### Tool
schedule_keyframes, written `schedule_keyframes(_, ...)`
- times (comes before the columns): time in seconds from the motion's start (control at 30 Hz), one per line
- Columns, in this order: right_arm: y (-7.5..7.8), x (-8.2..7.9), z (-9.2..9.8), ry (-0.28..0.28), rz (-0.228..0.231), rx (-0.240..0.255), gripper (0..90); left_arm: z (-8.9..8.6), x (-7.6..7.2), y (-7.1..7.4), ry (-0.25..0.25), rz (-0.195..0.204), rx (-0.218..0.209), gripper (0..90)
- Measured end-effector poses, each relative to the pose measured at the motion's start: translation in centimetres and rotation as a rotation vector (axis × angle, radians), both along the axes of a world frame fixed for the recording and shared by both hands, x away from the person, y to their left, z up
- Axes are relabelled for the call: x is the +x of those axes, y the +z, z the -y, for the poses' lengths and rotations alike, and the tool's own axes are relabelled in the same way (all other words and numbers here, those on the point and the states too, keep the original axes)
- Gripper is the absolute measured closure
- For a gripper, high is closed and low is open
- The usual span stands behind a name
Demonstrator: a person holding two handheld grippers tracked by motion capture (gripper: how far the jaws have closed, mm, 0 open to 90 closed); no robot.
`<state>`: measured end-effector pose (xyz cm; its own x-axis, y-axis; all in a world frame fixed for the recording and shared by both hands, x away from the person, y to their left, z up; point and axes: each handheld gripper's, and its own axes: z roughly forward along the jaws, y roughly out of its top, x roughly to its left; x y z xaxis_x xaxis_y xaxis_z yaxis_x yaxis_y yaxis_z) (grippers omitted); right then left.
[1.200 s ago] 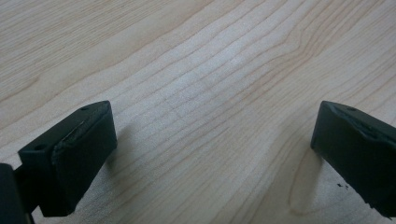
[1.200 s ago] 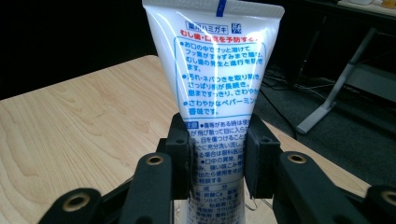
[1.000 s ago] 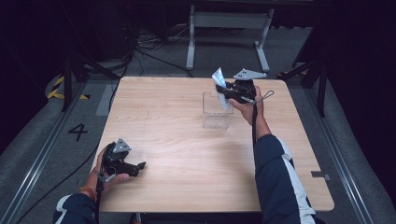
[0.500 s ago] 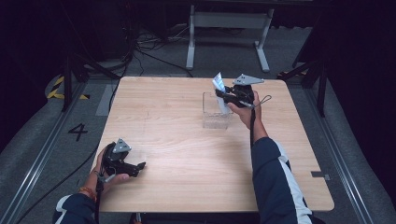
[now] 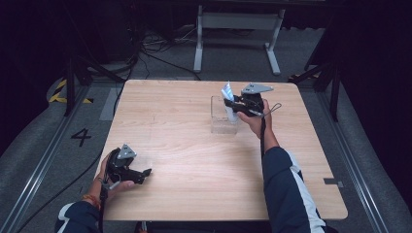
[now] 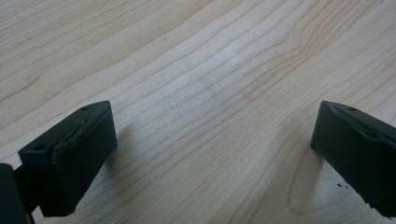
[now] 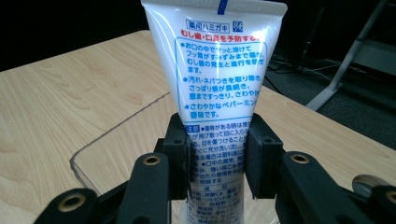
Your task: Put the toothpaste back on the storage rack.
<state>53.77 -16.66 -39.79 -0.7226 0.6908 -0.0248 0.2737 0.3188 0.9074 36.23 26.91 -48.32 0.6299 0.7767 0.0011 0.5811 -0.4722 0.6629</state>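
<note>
Right gripper view: right gripper (image 7: 215, 151) clamps a white tube (image 7: 215, 70) above a clear box (image 5: 221, 116); left gripper (image 6: 210, 154) gapes empty.

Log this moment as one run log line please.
right tongs: shut on toothpaste tube | tube: over clear container | left tongs: open, near table

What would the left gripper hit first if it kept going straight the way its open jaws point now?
Most likely the light wooden table. The left gripper has its two black jaws wide apart, angled down at bare wood grain close ahead. In the high view it points right along the table's near edge; how steeply it tilts is unclear.
</note>
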Motion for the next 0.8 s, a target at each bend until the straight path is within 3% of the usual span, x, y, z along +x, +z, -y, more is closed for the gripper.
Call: schedule_keyframes(0.8,-1.4,-0.3,0.5,0.003,-0.051,-0.063,63.8,0.0,0.0,0.0,0.0,0.0,-0.001,0.7)
